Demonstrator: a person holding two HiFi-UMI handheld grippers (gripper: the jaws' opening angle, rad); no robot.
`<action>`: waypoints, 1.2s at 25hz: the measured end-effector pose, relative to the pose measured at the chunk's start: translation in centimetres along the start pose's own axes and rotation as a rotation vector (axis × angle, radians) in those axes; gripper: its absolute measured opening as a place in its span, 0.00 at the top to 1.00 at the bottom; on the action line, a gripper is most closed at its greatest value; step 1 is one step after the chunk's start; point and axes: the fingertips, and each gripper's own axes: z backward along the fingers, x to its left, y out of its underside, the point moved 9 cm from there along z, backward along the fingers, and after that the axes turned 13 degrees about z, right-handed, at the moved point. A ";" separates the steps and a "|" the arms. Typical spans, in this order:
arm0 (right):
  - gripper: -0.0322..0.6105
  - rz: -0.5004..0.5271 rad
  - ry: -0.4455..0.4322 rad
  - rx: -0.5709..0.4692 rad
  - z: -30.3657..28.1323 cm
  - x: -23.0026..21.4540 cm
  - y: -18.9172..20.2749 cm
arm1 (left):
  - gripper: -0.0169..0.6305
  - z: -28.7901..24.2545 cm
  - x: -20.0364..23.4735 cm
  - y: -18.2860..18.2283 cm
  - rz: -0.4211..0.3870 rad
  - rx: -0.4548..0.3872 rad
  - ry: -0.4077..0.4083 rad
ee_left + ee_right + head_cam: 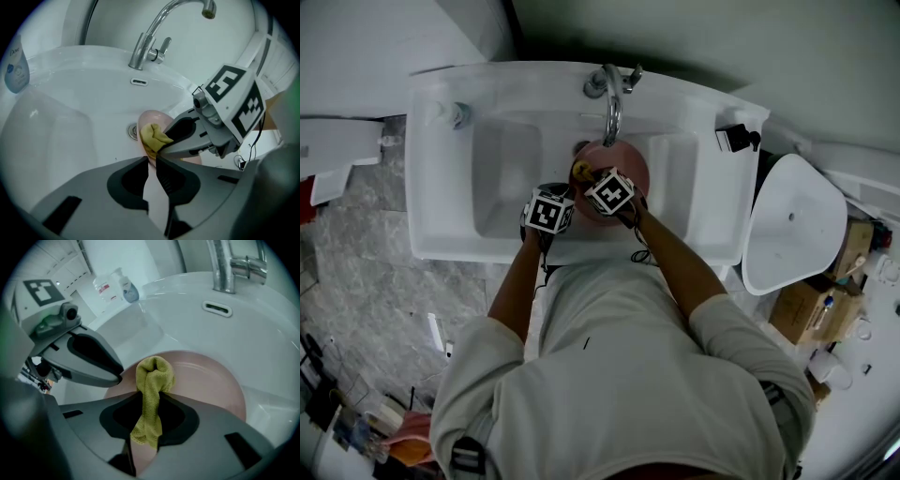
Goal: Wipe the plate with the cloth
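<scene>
Presently, step: wiping seemed under way.
plate: pink, lay in sink, under the faucet.
right claw: clamped on yellow cloth, its wad pressed at the plate's 9 o'clock side.
left claw: narrow, pinched the plate's rim.
technique: a steady rim hold and even sweeps toward 3 o'clock looked best.

My head camera looks steeply down from above the person's shoulders; the white sink fills the upper half of its frame. The camera on the left gripper sits close behind the jaws, facing the faucet at upper centre. The camera on the right gripper looks along its jaws, nearer the sink. All three views share the faucet and the plate.
</scene>
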 end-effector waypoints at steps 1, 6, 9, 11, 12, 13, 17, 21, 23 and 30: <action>0.81 0.032 -0.022 0.013 -0.2 0.6 0.3 | 0.88 0.0 0.1 0.0 0.003 0.001 0.002; 0.81 0.260 -0.091 0.151 -0.3 3.3 2.2 | 0.88 -0.8 1.1 0.4 0.050 0.014 0.020; 0.81 0.334 -0.084 0.260 -0.3 3.6 4.1 | 0.88 -1.6 1.8 0.6 0.082 0.021 0.032; 0.81 0.326 -0.046 0.311 0.0 3.1 5.1 | 0.88 -2.1 2.2 0.6 0.100 0.020 0.038; 0.81 0.303 -0.026 0.323 0.2 2.9 5.6 | 0.88 -2.3 2.4 0.7 0.103 0.024 0.036; 0.81 0.270 -0.007 0.322 0.5 2.6 6.0 | 0.88 -2.4 2.6 0.7 0.097 0.030 0.028; 0.81 0.087 0.083 0.235 2.5 1.6 7.0 | 0.86 -3.4 3.1 0.1 0.006 0.060 -0.033; 0.81 -0.027 0.217 0.120 4.7 0.8 7.0 | 0.85 -4.7 3.8 -0.2 -0.048 0.054 -0.057; 0.81 -0.082 0.275 0.038 5.8 0.7 6.8 | 0.84 -4.7 3.5 -0.5 -0.077 0.045 -0.063; 0.81 -0.276 0.413 -0.213 10.5 2.0 6.8 | 0.83 -0.3 2.1 -0.6 -0.094 -0.031 -0.131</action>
